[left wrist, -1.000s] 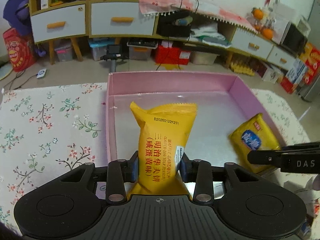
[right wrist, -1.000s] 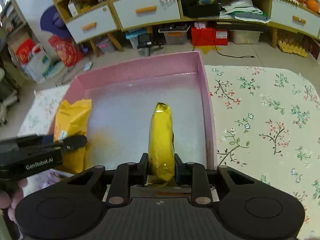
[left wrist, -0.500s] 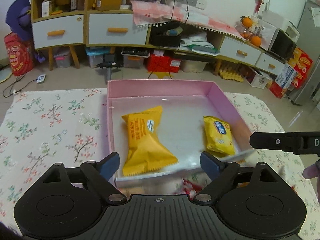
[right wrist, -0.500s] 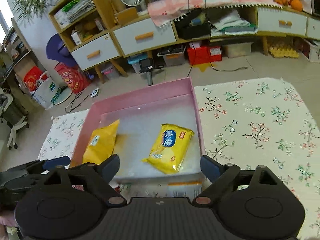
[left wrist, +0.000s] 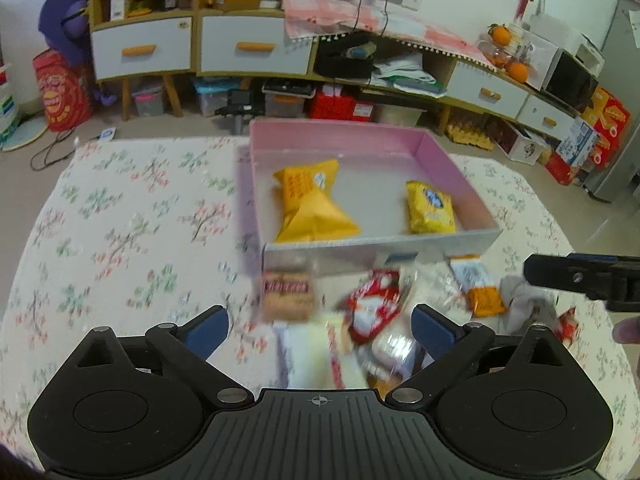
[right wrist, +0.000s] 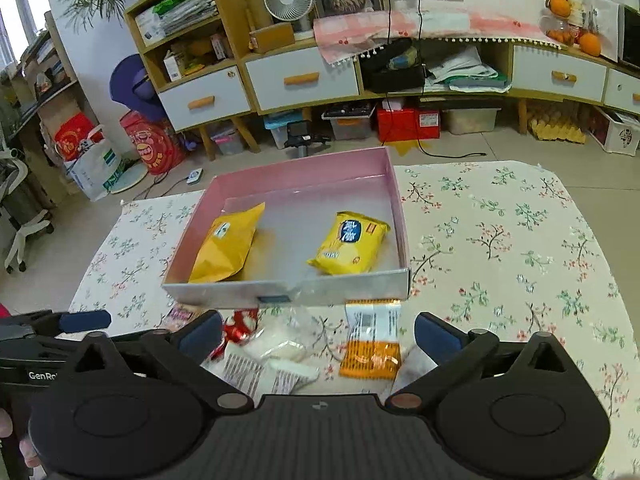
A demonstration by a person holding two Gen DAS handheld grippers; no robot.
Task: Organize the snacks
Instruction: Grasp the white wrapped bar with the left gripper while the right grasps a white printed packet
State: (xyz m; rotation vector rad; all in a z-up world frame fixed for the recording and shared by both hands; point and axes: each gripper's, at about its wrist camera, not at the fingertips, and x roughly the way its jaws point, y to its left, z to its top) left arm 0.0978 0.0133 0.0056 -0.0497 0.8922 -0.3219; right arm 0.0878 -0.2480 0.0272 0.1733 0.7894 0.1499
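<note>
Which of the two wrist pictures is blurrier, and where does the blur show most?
Left wrist view: blurrier, with the flowered tablecloth and the loose snack packets in front of the pink box smeared. Right wrist view: sharper, print on the yellow packet with the blue label almost readable. Both views: fisheye bending of the cabinets.

A floral-clothed desk (right wrist: 500, 240) carries a pink box (right wrist: 304, 176); loose snack packets (right wrist: 372, 344) lie just before the box's near wall
</note>
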